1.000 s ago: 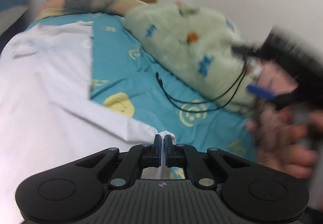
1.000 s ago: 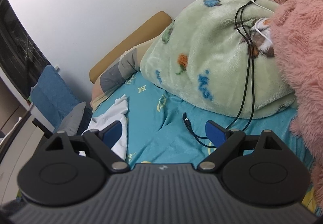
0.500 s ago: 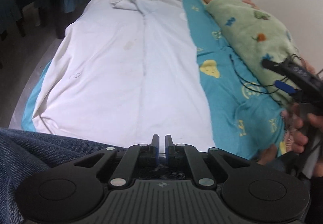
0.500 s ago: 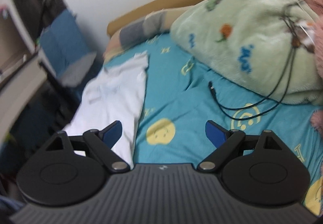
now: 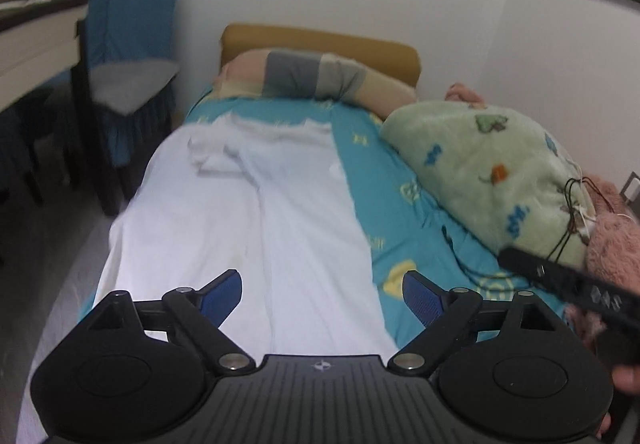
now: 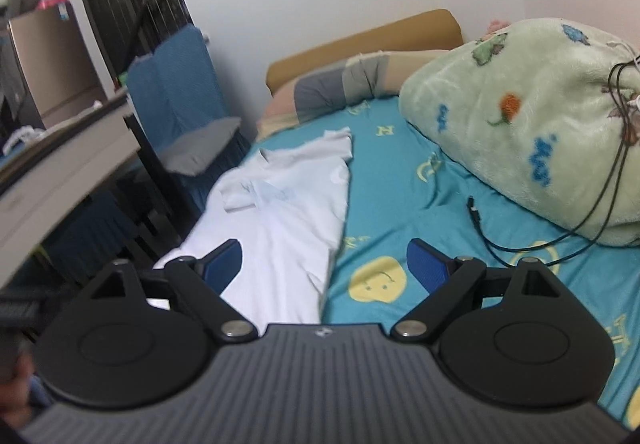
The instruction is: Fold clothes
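Note:
A white garment (image 5: 256, 220) lies spread lengthwise along the left side of the bed, its collar end toward the pillow; it also shows in the right wrist view (image 6: 280, 220). My left gripper (image 5: 322, 294) is open and empty, held above the garment's near end. My right gripper (image 6: 324, 270) is open and empty, above the garment's right edge and the teal sheet (image 6: 400, 212). The right gripper's black body (image 5: 568, 280) shows at the right of the left wrist view.
A green fleece blanket (image 5: 488, 168) and a pink fluffy one (image 5: 612, 244) are piled along the wall side, with a black cable (image 6: 520, 244) trailing onto the sheet. A striped pillow (image 5: 312, 78) lies at the headboard. A blue-covered chair (image 5: 128, 52) and desk (image 6: 60, 164) stand left of the bed.
My left gripper has opened and let go of the white garment's corner, then risen and pulled back. The garment now lies flat. The right gripper stayed open and swung to face the bed.

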`<state>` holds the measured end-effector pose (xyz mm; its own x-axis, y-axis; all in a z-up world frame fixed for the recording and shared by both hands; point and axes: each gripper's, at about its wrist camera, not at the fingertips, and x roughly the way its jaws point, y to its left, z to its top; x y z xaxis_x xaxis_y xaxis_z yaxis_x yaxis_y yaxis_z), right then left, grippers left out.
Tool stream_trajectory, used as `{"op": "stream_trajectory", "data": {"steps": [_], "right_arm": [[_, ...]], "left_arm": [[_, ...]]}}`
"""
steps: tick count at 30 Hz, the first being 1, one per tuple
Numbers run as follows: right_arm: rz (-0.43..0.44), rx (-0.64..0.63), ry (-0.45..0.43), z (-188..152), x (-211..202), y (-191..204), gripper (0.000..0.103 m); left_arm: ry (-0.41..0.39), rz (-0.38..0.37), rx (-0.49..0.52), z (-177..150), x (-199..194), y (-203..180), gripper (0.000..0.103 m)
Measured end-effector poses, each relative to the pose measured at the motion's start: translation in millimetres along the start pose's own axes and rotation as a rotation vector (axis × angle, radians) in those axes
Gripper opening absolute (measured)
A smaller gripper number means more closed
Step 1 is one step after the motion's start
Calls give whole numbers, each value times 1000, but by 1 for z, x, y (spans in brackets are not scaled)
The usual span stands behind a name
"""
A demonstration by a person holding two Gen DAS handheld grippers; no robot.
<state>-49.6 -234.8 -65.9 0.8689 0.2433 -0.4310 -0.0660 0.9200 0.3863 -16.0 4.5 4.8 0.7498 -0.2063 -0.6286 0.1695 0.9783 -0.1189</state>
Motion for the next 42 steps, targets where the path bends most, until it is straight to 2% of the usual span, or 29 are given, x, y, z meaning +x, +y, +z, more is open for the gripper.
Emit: {"op": "stream_trajectory", "data": {"steps": [1, 6, 7, 8, 11, 16, 21, 25, 28, 29, 32, 33, 35, 38, 42], "right_arm": [[8, 14, -8, 0, 0, -1, 91], [25, -3, 15, 2, 18, -1, 90], [27, -29, 34, 6, 25, 3, 88], [30, -61, 52, 10, 34, 8, 80], [53, -157, 96, 24, 65, 27, 79], [102, -267, 169, 46, 162, 69, 79], [136, -324, 225, 54, 272, 109, 78], [114, -443, 262, 46, 350, 140, 77], [90, -471, 276, 37, 394, 146, 76], [81, -476, 281, 35, 408, 148, 71], [74, -499, 274, 28, 432, 149, 65], [76, -513, 267, 26, 432, 151, 41], [82, -549, 249, 23, 427, 154, 15], [114, -622, 251, 16, 415, 162, 9], [146, -770, 284, 0, 394, 177, 9]], "left_arm": [[-11, -4, 20, 9, 6, -2, 95], [-49, 9, 3, 29, 39, 8, 96], [-54, 12, 2, 28, 43, 13, 96], [-55, 11, 3, 27, 46, 18, 97], [-43, 6, -8, 18, 55, 39, 97], [-16, 75, 12, 1, 72, 78, 97], [-28, 113, -43, -6, 85, 118, 97], [-53, 94, -55, -10, 106, 141, 97], [-53, 96, -81, -12, 126, 157, 97], [-48, 92, -104, -13, 133, 163, 97], [-34, 80, -171, -16, 151, 182, 97], [-30, 76, -194, -17, 158, 189, 97], [-58, 83, -210, -17, 157, 196, 97], [-92, 95, -240, -16, 152, 204, 97], [-108, 105, -272, -13, 137, 209, 97]]}}
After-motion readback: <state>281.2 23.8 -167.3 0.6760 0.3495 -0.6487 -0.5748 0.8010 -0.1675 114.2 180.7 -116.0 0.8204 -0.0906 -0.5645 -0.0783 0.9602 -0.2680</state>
